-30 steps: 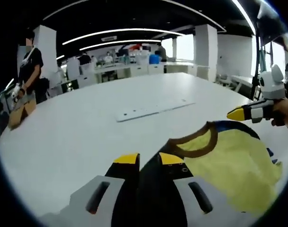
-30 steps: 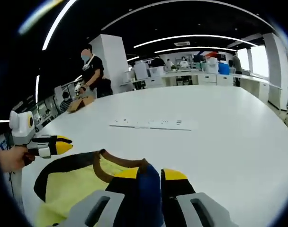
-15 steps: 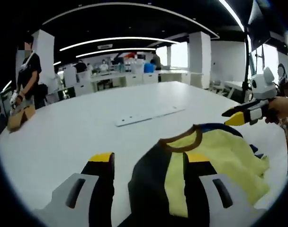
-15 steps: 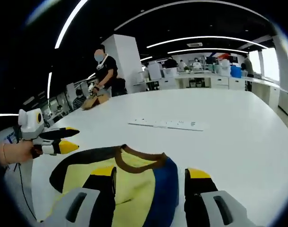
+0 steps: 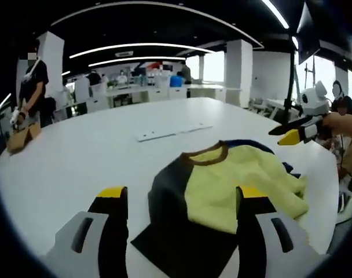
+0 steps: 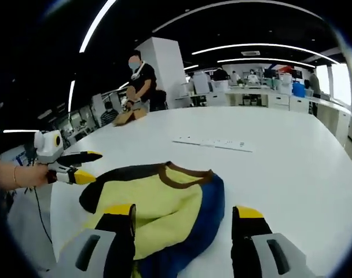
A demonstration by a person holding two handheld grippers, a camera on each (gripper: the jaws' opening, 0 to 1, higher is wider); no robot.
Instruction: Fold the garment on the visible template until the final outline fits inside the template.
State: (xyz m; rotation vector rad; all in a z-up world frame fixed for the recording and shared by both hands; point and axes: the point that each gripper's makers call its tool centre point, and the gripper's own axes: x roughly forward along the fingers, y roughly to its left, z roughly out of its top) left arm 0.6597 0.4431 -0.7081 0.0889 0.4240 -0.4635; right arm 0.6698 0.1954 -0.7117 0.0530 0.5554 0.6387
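Yellow and blue shirt (image 5: 234,185) lying crumpled on the white table (image 5: 77,168), brown collar toward a flat white strip (image 5: 173,132). Left tool (image 5: 182,200) wide open above the shirt's near edge, holding nothing. Right tool (image 6: 184,217) wide open over the shirt (image 6: 158,202) too, holding nothing. Person (image 6: 138,87) standing beyond the table.

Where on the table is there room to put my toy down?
Bare table lies between the shirt and the white strip, and beyond the strip. It is crowded by the shirt, where the left tool hovers.
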